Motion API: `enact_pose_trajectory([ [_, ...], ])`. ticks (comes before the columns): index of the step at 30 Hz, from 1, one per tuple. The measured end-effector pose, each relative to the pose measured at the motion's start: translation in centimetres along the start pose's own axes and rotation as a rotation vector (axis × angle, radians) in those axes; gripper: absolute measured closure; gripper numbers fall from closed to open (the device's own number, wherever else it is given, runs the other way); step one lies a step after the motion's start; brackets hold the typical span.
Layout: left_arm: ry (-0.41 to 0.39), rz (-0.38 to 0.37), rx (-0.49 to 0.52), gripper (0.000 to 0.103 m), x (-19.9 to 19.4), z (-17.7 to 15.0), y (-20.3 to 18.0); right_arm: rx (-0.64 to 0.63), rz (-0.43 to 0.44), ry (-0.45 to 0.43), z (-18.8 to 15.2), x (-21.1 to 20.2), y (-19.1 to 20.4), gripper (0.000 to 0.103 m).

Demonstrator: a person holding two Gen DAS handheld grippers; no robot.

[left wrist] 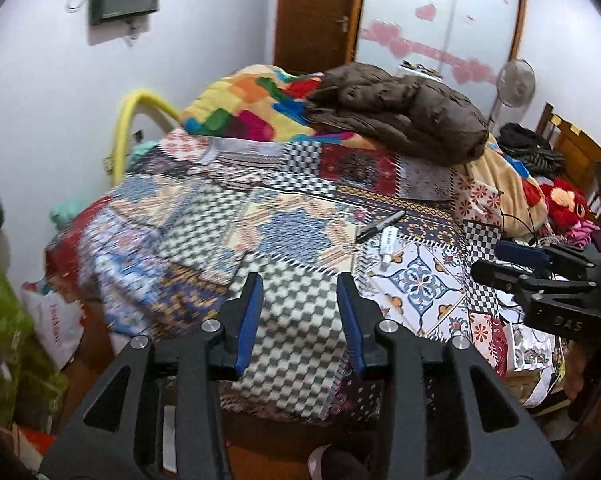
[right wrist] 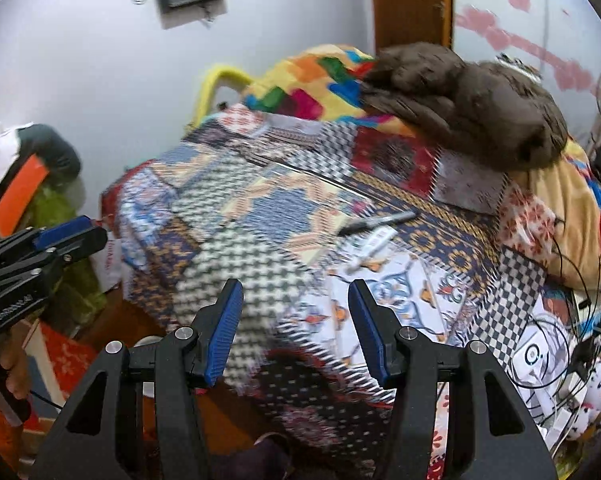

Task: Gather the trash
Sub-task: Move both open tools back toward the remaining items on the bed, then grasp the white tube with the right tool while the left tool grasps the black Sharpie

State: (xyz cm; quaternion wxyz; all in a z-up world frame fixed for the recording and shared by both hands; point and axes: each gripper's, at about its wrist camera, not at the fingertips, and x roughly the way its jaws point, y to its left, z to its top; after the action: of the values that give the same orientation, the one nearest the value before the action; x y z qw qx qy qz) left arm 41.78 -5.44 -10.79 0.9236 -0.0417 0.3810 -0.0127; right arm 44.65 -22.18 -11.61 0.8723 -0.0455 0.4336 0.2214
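Observation:
A black marker pen (left wrist: 380, 226) and a small white tube (left wrist: 388, 242) lie side by side on the patchwork bedspread (left wrist: 220, 224). Both show in the right wrist view too, the pen (right wrist: 376, 222) and the tube (right wrist: 374, 242). My left gripper (left wrist: 299, 280) is open and empty above the near edge of the bed, short of them. My right gripper (right wrist: 295, 286) is open and empty, also short of them. The right gripper appears at the right of the left view (left wrist: 500, 264), and the left gripper at the left of the right view (right wrist: 72, 232).
A brown jacket (left wrist: 400, 112) lies on a colourful blanket (left wrist: 252, 100) at the bed's far end. Cables, boxes and soft toys (right wrist: 560, 360) crowd the right side. A white plastic bag (left wrist: 56, 320) and green bags (left wrist: 4, 320) sit on the floor at left.

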Motion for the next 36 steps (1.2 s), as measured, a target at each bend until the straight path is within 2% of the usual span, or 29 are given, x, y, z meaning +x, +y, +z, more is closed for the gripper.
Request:
enact_pose_trajectory([
  [6,0.063,-0.052,0.012,0.064,7.1,1.4,-1.3,0.096,-0.033,0.072,0.3,6.0,-4.3,0.052],
  [14,0.137,-0.069,0.005,0.064,14.7,1.4,-1.1,0.190,-0.047,0.149,1.4,14.8,-7.8,0.052],
  [22,0.179,-0.077,-0.022,0.064,19.4,1.5,-0.1,0.170,-0.112,0.157,2.2,19.5,-8.1,0.052],
  [25,0.191,-0.088,-0.032,0.064,20.7,1.6,-0.1,0.154,-0.137,0.149,1.8,20.2,-7.9,0.052],
  [28,0.216,-0.133,-0.040,0.064,22.2,1.8,-0.6,0.131,-0.142,0.134,1.3,20.0,-7.9,0.052],
  [30,0.235,-0.161,-0.034,0.064,23.2,1.8,-1.2,0.123,-0.135,0.124,0.9,19.7,-8.2,0.056],
  [32,0.260,-0.186,-0.019,0.064,24.5,1.8,-2.2,0.103,-0.138,0.121,0.7,19.4,-8.8,0.074],
  [34,0.277,-0.212,0.007,0.064,25.5,1.9,-3.3,0.089,-0.123,0.122,0.6,19.2,-9.4,0.082],
  [36,0.284,-0.228,0.034,0.064,26.6,2.1,-4.4,0.095,-0.072,0.118,0.5,19.0,-10.2,0.084],
])
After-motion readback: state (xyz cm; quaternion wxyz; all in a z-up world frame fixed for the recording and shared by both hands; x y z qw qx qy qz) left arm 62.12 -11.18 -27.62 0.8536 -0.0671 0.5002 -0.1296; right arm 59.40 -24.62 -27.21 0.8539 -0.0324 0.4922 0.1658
